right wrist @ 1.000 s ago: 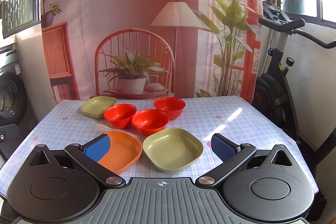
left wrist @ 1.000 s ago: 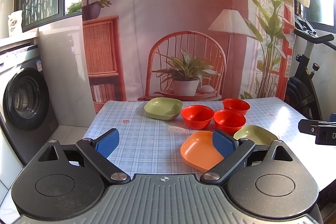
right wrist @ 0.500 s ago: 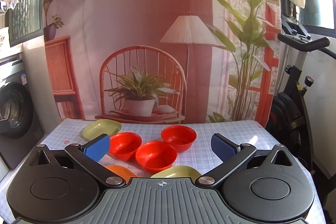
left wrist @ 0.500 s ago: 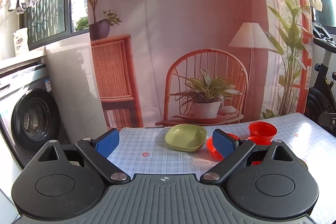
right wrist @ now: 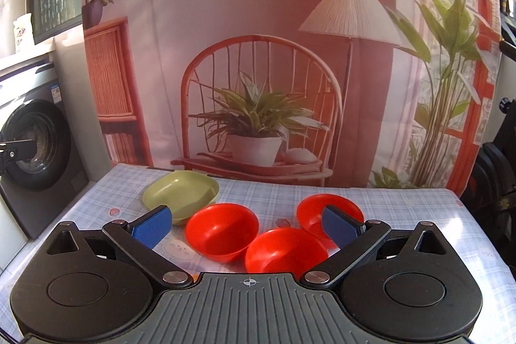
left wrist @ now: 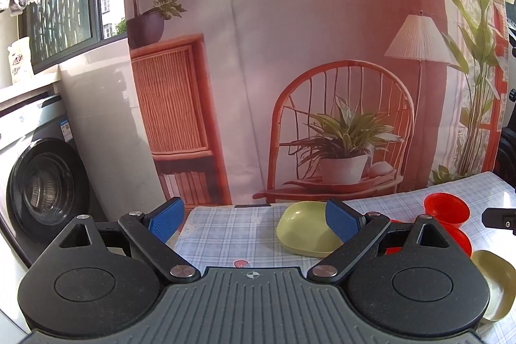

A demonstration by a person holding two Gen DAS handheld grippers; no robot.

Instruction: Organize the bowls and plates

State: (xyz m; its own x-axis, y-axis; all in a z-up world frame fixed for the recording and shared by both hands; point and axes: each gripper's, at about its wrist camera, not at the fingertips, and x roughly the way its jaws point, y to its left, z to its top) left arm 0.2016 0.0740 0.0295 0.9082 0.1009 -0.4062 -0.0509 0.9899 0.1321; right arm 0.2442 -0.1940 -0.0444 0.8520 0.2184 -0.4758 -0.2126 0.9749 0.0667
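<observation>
A green square plate point(right wrist: 180, 191) sits at the far left of the checked table point(right wrist: 403, 208); it also shows in the left wrist view point(left wrist: 304, 229). Three red bowls stand close together: left point(right wrist: 222, 231), front point(right wrist: 285, 252), back right point(right wrist: 329, 208). A second green plate point(left wrist: 498, 282) lies at the right edge of the left wrist view, past two red bowls point(left wrist: 446, 208). My left gripper point(left wrist: 254, 220) is open and empty, low over the table's left end. My right gripper point(right wrist: 246, 226) is open and empty above the bowls.
A washing machine point(left wrist: 42, 182) stands left of the table. A printed backdrop point(right wrist: 258, 54) hangs behind the table's far edge. An exercise bike point(right wrist: 500, 182) stands to the right. The other gripper's tip point(left wrist: 500, 216) shows at the right of the left wrist view.
Both grippers have moved forward and lower toward the table. The orange plate and near green plate have slipped under the right gripper's view. Both stay open.
</observation>
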